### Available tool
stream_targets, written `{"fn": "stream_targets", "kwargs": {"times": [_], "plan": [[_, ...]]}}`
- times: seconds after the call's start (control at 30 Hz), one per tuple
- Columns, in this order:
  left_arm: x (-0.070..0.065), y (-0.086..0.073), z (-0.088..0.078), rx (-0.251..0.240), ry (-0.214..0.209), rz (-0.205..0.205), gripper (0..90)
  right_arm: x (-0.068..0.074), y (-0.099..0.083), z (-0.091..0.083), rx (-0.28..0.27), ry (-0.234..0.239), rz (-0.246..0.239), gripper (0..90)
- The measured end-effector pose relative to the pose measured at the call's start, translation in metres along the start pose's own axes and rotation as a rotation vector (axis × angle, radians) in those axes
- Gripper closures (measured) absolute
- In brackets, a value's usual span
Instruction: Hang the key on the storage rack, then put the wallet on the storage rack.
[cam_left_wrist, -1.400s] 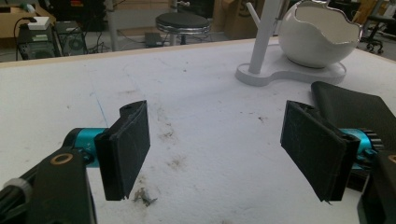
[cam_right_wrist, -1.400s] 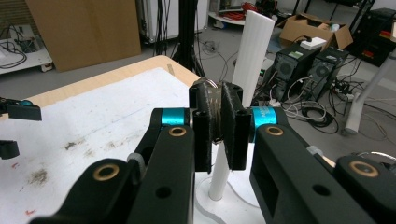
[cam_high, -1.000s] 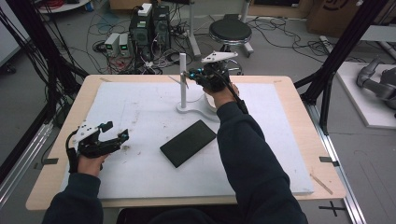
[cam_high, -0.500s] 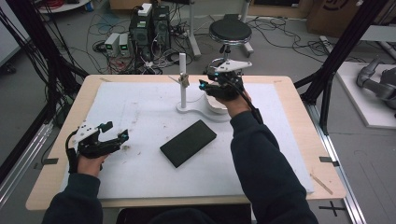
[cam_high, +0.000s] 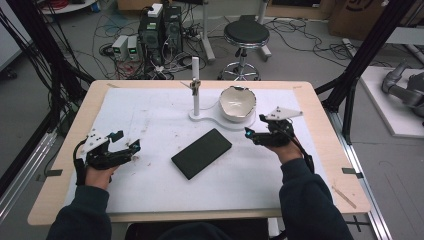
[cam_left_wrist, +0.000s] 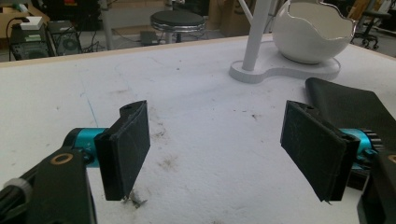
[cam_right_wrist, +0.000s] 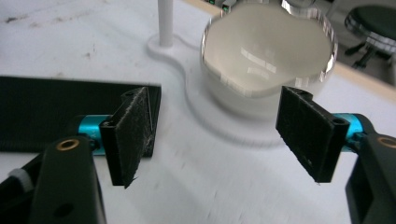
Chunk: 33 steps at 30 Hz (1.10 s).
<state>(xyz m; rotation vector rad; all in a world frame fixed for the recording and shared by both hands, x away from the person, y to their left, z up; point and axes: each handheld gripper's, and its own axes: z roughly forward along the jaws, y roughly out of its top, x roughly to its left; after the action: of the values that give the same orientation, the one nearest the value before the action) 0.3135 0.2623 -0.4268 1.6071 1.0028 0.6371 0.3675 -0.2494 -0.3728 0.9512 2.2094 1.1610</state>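
A white bowl (cam_high: 237, 102) with a jagged rim sits on the round end of a white stand base (cam_high: 212, 120), beside its upright post (cam_high: 196, 90). A flat black slab (cam_high: 201, 153) lies on the white mat in front of the stand. My right gripper (cam_high: 251, 135) hovers just right of the slab and in front of the bowl. Its jaws have just been opening, and nothing lies between them (cam_right_wrist: 219, 133). The bowl (cam_right_wrist: 268, 56) stands beyond them. My left gripper (cam_high: 131, 148) rests at the near left, open and empty (cam_left_wrist: 219, 149), facing the stand (cam_left_wrist: 285, 70) and slab (cam_left_wrist: 350, 107).
A white mat (cam_high: 150, 115) covers the wooden table (cam_high: 325, 125). Dark specks and a small scrap (cam_left_wrist: 135, 201) lie on the mat by the left jaw. Beyond the far edge are a black stool (cam_high: 245, 35), computers (cam_high: 160, 25) and cables.
The right hand has come away from the bowl, moving right and toward the person, and lower. The bowl now shows whole on the stand. The left hand has stayed put.
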Motion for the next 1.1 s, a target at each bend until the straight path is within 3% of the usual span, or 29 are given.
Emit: {"fn": "stream_targets", "kwargs": {"times": [0.13,0.33,0.67,0.93,1.07,1.1], "plan": [[0.0,0.0,0.001,0.006,-0.003,0.002,24.0,0.001,-0.031,0.005,0.057,-0.011,0.007,24.9],[0.0,0.0,0.0,0.007,0.0,0.006,24.0,0.001,-0.037,0.009,0.051,-0.036,0.018,24.3],[-0.004,0.001,0.004,0.011,-0.023,0.014,24.0,0.01,-0.038,0.008,0.036,-0.032,-0.008,24.2],[-0.011,0.001,0.008,0.025,-0.057,0.013,24.0,0.012,-0.038,0.013,0.031,0.007,0.039,21.7],[-0.017,0.001,0.011,0.043,-0.076,0.031,24.0,0.016,-0.037,0.018,0.032,0.048,0.039,21.7],[-0.024,0.001,0.012,0.047,-0.088,0.033,24.0,0.021,-0.037,0.021,0.036,0.077,0.05,21.7]]}}
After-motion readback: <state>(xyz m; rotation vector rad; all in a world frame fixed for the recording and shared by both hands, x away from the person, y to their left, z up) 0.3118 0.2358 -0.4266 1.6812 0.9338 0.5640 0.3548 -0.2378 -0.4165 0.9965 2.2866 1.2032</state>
